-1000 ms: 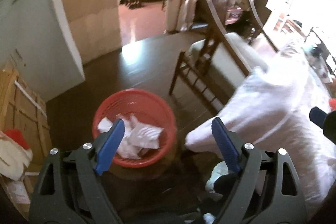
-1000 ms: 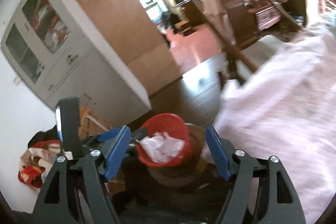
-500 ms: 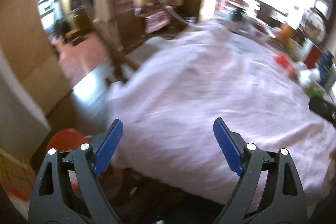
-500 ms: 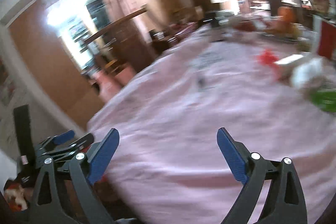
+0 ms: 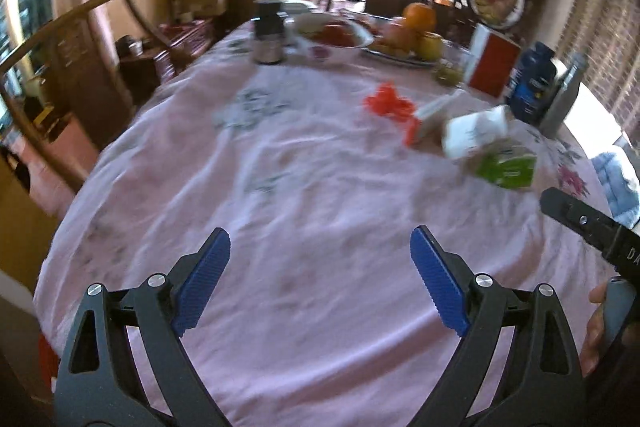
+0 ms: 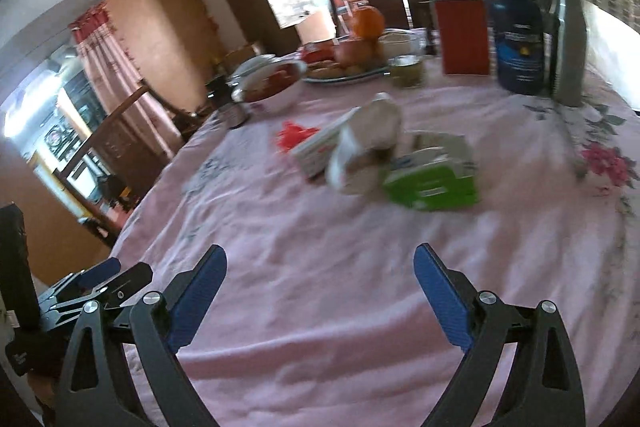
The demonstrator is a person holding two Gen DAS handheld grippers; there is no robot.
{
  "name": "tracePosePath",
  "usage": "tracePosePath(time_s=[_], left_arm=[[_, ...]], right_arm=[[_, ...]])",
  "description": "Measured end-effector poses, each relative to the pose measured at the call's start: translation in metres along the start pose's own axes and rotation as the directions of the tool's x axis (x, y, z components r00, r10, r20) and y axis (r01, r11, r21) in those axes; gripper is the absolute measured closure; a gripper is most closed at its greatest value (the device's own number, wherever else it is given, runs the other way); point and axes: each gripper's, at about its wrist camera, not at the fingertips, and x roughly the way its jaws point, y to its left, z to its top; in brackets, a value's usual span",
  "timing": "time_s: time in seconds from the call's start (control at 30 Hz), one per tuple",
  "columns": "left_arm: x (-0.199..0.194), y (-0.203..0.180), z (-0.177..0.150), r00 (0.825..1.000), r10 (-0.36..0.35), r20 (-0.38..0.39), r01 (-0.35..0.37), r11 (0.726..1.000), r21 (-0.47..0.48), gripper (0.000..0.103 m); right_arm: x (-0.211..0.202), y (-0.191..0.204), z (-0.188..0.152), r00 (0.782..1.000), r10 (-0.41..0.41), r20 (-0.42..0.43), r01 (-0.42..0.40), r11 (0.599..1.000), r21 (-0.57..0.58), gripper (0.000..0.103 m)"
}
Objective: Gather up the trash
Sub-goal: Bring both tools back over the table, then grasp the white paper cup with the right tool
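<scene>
Trash: green carton [image 6: 434, 183], crumpled white wrapper [image 6: 360, 151] and red scrap [image 6: 294, 135] lie clustered mid-surface on pink cloth [image 6: 320, 247]. Left claw [image 5: 320, 279] and right claw [image 6: 320, 291] both spread, empty, near edge. Risk: overreach knocks far blue bottle [image 6: 516, 43] or fruit plate [image 6: 348, 73]; blur may spoil aim.

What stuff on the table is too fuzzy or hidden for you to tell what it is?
- White crumpled thing, right wrist view: motion blur, so whether it is a bag or paper is unclear.
- Green box, both views: print blurred, unreadable.
- Red scrap, left wrist view: blurred, material unclear.
- Blue bottle, right wrist view: label too small to read.
- Right gripper, left wrist view: cut off by the edge.
</scene>
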Motion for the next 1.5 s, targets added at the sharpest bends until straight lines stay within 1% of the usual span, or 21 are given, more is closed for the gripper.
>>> tracePosePath(time_s=[0.1,0.17,0.23,0.3,0.37,0.43,0.5,0.57,0.6,0.77,0.9,1.0,1.07,1.13,1.17,1.2,1.23,1.3,1.33,1.4,1.5], left_arm=[[0.014,-0.023,0.009,0.999,-0.031,-0.017,0.032,0.998,0.046,0.013],[0.024,-0.035,0.015,0.999,-0.031,-0.022,0.033,0.997,0.076,0.013],[0.032,-0.04,0.022,0.999,-0.026,-0.018,0.028,0.996,0.083,0.013],[0.048,-0.045,0.031,0.999,-0.026,-0.024,0.027,0.997,0.076,0.013],[0.065,-0.048,0.037,1.0,-0.009,-0.022,0.01,0.998,0.064,0.013],[0.082,-0.05,0.036,1.0,0.015,-0.026,-0.013,0.998,0.055,0.013],[0.093,-0.048,0.03,0.999,0.019,-0.042,-0.017,0.998,0.052,0.013],[0.102,-0.047,0.025,0.997,0.024,-0.071,-0.018,0.997,0.071,0.013],[0.104,-0.046,0.025,0.997,0.016,-0.081,-0.01,0.997,0.074,0.013],[0.102,-0.042,0.019,0.997,-0.017,-0.073,0.02,0.998,0.052,0.013],[0.104,-0.045,0.016,0.993,-0.055,-0.104,0.062,0.996,0.059,0.013],[0.106,-0.042,0.017,0.988,-0.088,-0.127,0.093,0.995,0.034,0.013],[0.108,-0.039,0.018,0.983,-0.113,-0.144,0.116,0.993,0.009,0.013],[0.109,-0.037,0.018,0.98,-0.126,-0.154,0.126,0.992,-0.007,0.013],[0.11,-0.036,0.018,0.98,-0.126,-0.155,0.126,0.992,-0.012,0.013],[0.11,-0.035,0.018,0.98,-0.124,-0.156,0.124,0.992,-0.014,0.013],[0.11,-0.035,0.017,0.98,-0.124,-0.157,0.123,0.992,-0.014,0.013],[0.111,-0.035,0.017,0.98,-0.121,-0.159,0.121,0.993,-0.012,0.013],[0.111,-0.035,0.017,0.98,-0.119,-0.158,0.119,0.993,-0.011,0.013],[0.111,-0.036,0.017,0.981,-0.111,-0.157,0.112,0.994,-0.008,0.013],[0.111,-0.034,0.018,0.982,-0.108,-0.158,0.107,0.994,-0.01,0.013]], right_arm=[[0.003,-0.018,0.006,0.999,-0.032,-0.005,0.032,0.999,0.029,0.01],[0.003,-0.028,0.011,0.999,-0.035,-0.006,0.035,0.998,0.05,0.01],[0.002,-0.032,0.017,1.0,-0.028,0.005,0.028,0.998,0.057,0.01],[0.004,-0.036,0.026,0.999,-0.033,0.016,0.032,0.997,0.067,0.01],[0.011,-0.036,0.034,0.999,-0.029,0.014,0.028,0.996,0.079,0.01],[0.02,-0.036,0.041,1.0,-0.03,0.006,0.029,0.995,0.095,0.01],[0.031,-0.035,0.049,0.999,-0.041,-0.009,0.042,0.993,0.111,0.01],[0.044,-0.035,0.056,0.999,-0.045,-0.025,0.048,0.991,0.122,0.01],[0.05,-0.035,0.06,0.998,-0.047,-0.031,0.05,0.99,0.132,0.01],[0.072,-0.029,0.074,0.997,-0.071,-0.043,0.076,0.989,0.125,0.01],[0.086,-0.026,0.077,0.991,-0.114,-0.066,0.12,0.987,0.102,0.01],[0.098,-0.022,0.079,0.987,-0.134,-0.092,0.141,0.987,0.077,0.01],[0.104,-0.017,0.08,0.983,-0.159,-0.094,0.164,0.985,0.05,0.011],[0.104,-0.014,0.082,0.981,-0.18,-0.075,0.183,0.983,0.034,0.018],[0.105,-0.012,0.083,0.981,-0.181,-0.068,0.183,0.983,0.02,0.031],[0.106,-0.011,0.084,0.982,-0.175,-0.073,0.176,0.984,0.014,0.052],[0.107,-0.011,0.085,0.983,-0.164,-0.08,0.166,0.986,0.016,0.078],[0.107,-0.014,0.085,0.988,-0.124,-0.091,0.128,0.991,0.039,0.083],[0.105,-0.014,0.085,0.989,-0.124,-0.083,0.128,0.991,0.042,0.084],[0.096,-0.015,0.085,0.992,-0.118,-0.049,0.12,0.992,0.043,0.085],[0.086,-0.019,0.086,0.995,-0.092,-0.035,0.093,0.994,0.056,0.085]])
